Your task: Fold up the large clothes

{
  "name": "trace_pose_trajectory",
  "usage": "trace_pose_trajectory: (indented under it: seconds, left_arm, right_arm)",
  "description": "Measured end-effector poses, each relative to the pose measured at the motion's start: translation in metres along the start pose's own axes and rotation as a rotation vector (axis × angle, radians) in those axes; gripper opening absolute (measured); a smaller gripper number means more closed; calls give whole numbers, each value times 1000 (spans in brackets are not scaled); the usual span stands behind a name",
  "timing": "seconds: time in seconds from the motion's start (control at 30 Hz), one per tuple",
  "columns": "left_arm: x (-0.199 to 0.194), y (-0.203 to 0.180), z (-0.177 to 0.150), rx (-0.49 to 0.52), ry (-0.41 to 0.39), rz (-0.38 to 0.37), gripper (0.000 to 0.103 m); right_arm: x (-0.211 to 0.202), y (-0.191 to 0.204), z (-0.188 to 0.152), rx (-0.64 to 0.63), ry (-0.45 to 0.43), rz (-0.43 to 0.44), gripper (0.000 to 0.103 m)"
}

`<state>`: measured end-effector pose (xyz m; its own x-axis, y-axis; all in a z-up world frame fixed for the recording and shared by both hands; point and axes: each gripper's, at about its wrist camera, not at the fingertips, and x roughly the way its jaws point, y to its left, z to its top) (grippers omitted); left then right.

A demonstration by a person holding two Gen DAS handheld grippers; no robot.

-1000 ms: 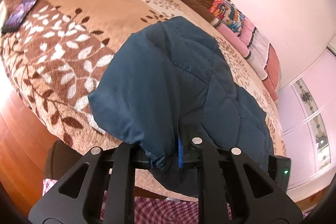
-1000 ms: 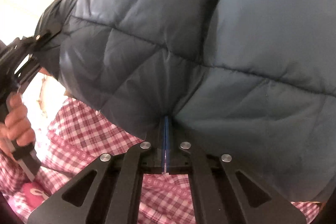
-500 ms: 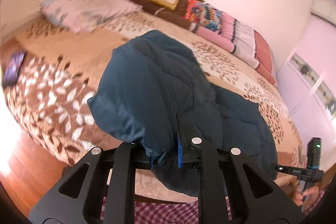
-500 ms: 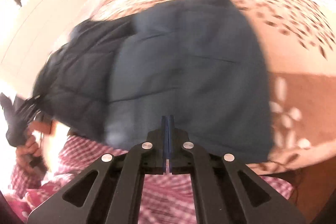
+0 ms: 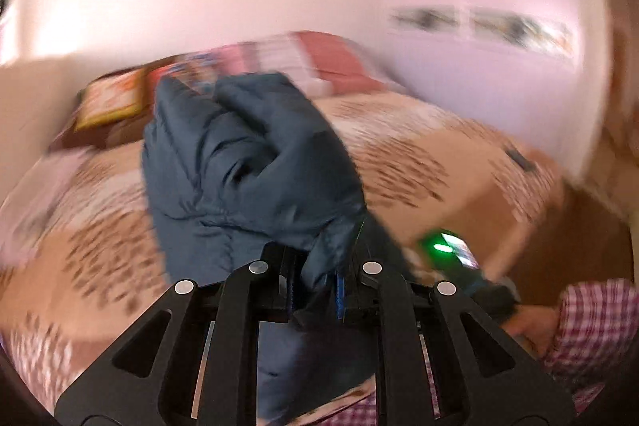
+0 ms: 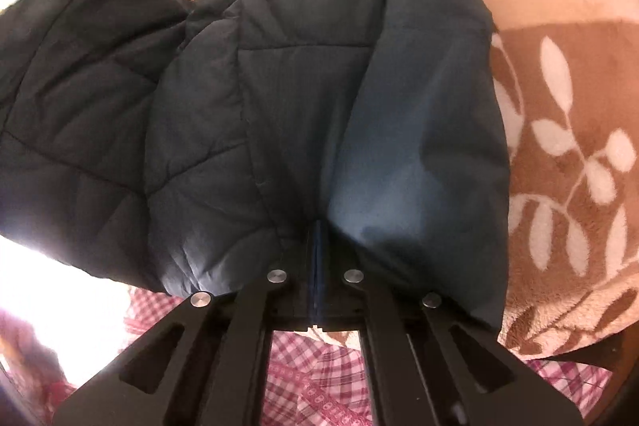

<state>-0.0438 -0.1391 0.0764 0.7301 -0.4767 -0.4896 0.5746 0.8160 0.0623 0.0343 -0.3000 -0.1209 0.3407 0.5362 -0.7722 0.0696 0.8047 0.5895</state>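
A dark blue quilted puffer jacket [image 5: 247,170] is held up over a bed with a brown leaf-pattern blanket [image 5: 435,154]. My left gripper [image 5: 315,286] is shut on a bunched edge of the jacket, which rises in front of the camera. My right gripper [image 6: 317,266] is shut on another edge of the jacket [image 6: 303,86]; the fabric spreads away from its fingers and drapes onto the blanket [image 6: 567,154]. The right gripper's body with a green light [image 5: 443,246] shows in the left wrist view.
Colourful pillows [image 5: 116,98] and folded bedding [image 5: 319,58] lie along the far wall side of the bed. A small dark object [image 5: 519,158] lies on the bed's right part. The person's red checked clothing [image 6: 319,378] is below both grippers.
The left gripper has swung up and round, so its view now faces the wall and is blurred. The jacket has bunched more at the left gripper. The right gripper has moved closer over the bed.
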Motion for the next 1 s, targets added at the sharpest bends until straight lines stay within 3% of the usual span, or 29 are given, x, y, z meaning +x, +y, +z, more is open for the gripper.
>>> trace_pose_trajectory:
  seconds: [0.17, 0.33, 0.5, 0.57, 0.7, 0.8, 0.87, 1.0]
  left_arm:
    - [70, -42, -28, -4, 161, -124, 13]
    - [84, -46, -41, -9, 212, -156, 13]
    - [88, -50, -53, 26, 245, -157, 14]
    - [98, -57, -57, 37, 264, -164, 14]
    - [123, -69, -70, 27, 312, -164, 16]
    - [131, -78, -77, 62, 317, -153, 16]
    - [131, -79, -78, 63, 319, -151, 16]
    - [133, -79, -78, 61, 322, -156, 16]
  right_arm:
    - [-3, -13, -3, 13, -14, 37, 0]
    - [-8, -45, -7, 125, -14, 163, 0]
    - [-45, -74, -24, 192, -67, 243, 0]
    - [-67, -88, -32, 204, -108, 231, 0]
    - [-116, -125, -41, 250, -225, 106, 1]
    - [-149, -138, -31, 271, -289, 60, 1]
    - [-168, -129, -15, 228, -329, 34, 1]
    - [-181, -62, 25, 83, -342, 57, 1]
